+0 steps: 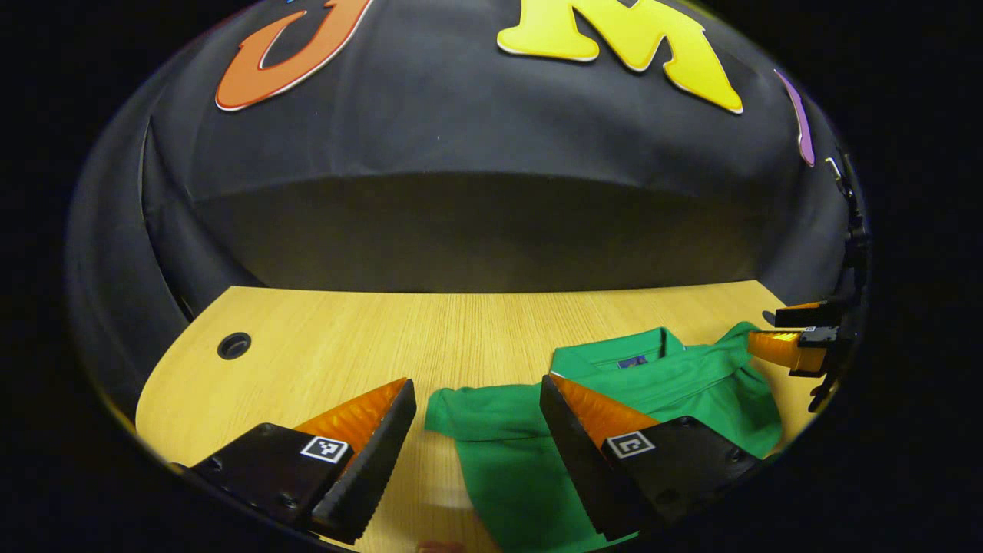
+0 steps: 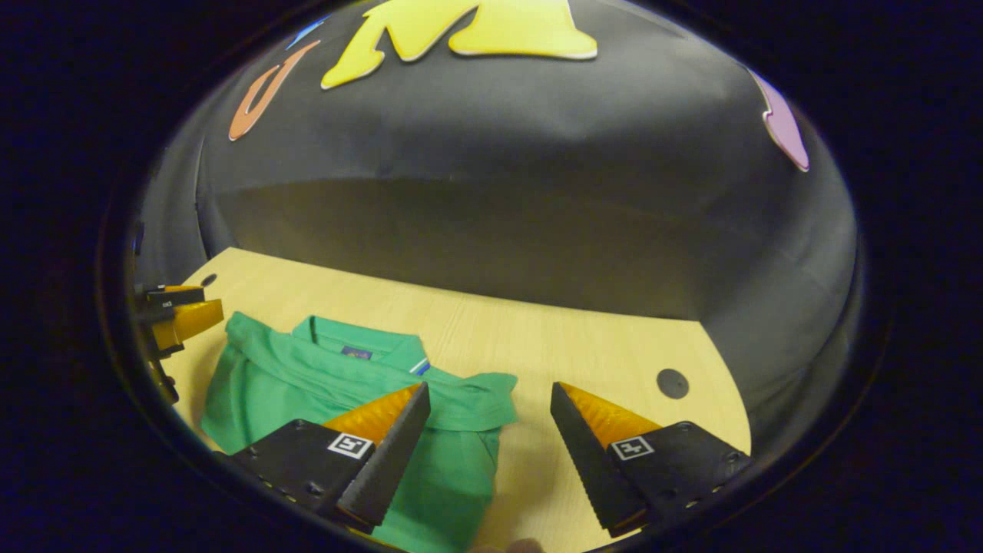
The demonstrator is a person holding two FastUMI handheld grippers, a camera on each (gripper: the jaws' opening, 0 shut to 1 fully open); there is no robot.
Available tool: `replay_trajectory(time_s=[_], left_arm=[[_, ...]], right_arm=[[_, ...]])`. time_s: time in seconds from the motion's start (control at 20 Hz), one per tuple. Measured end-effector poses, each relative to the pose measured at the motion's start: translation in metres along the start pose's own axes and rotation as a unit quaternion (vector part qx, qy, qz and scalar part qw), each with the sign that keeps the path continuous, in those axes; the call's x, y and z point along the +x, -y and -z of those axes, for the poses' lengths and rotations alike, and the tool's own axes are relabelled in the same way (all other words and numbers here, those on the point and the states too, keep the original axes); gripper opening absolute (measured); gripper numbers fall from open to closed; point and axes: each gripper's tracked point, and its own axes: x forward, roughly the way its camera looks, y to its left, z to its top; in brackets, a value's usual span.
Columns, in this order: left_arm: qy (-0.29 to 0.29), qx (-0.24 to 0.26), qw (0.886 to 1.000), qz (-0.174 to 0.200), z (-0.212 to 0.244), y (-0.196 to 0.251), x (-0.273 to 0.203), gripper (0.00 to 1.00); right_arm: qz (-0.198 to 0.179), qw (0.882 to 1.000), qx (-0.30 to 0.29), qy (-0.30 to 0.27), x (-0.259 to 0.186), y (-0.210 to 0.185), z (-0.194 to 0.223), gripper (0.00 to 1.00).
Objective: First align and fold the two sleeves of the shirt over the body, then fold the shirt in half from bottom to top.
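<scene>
Left claw [image 1: 476, 430] is hovering low over the desk, jaws spread wide and gripping nothing, its fingers straddling the near sleeve of the green short-sleeved polo shirt [image 1: 668, 384]. Right claw [image 2: 488, 434] is hovering likewise, wide apart and empty, one finger over the shirt's [image 2: 322, 376] other sleeve, one over bare wood. The shirt is lying flat, collar toward the far edge, sleeves spread out. The light wood-grain desk [image 1: 369, 338] is showing open surface toward the far edge, with a round cable hole [image 1: 233, 346] near each far corner. Black cloth wall [image 1: 476, 138] is hanging behind.
</scene>
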Motion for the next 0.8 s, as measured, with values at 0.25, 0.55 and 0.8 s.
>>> replay_trajectory(time_s=[0.25, 0.55, 0.8], left_arm=[[0.055, -0.004, 0.998, -0.02, -0.06, -0.005, -0.083, 1.0], [0.13, 0.02, 0.991, -0.024, -0.123, 0.014, -0.223, 1.0], [0.187, 0.019, 0.982, -0.034, -0.13, 0.053, -0.345, 1.0]], right_arm=[[0.019, 0.997, 0.025, 0.076, -0.101, -0.006, -0.052, 0.97], [0.028, 0.985, 0.035, 0.165, -0.256, -0.023, -0.082, 0.96], [0.028, 0.974, 0.048, 0.22, -0.364, -0.027, -0.069, 0.95]])
